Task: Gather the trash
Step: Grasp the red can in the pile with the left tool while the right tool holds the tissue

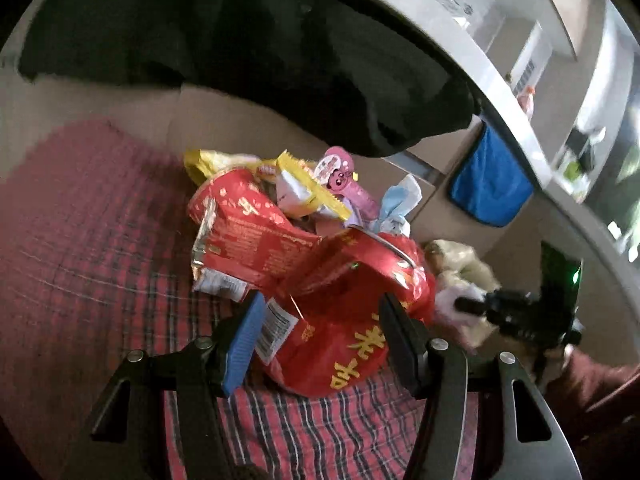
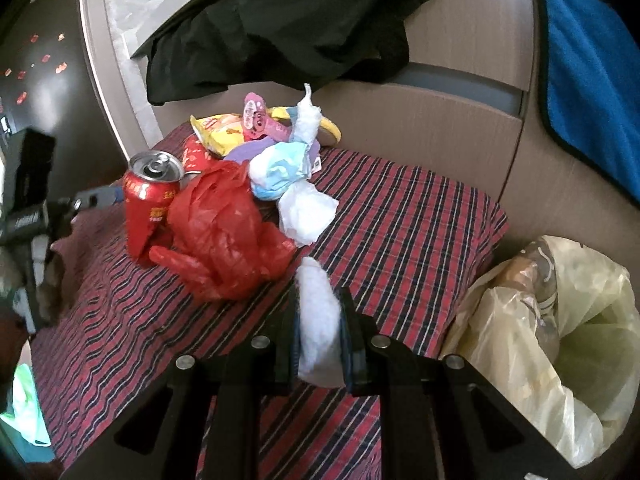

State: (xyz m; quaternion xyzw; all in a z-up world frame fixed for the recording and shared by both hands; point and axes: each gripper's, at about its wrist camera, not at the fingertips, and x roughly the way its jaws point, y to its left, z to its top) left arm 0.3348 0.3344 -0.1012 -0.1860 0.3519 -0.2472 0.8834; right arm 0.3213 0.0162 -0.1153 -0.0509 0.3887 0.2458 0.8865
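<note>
Two grippers work over a plaid cloth [image 2: 400,216]. Right gripper [image 2: 320,332] is clenched on a white tissue [image 2: 318,312], near the bin bag [image 2: 560,340]. Left gripper [image 1: 320,328] stands released around a red wrapper [image 1: 344,320] in the trash pile [image 1: 296,204].

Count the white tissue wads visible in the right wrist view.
2: one wad pinched in the right gripper; another on the plaid cloth beside the red plastic bag. More may hide in the pile.
</note>
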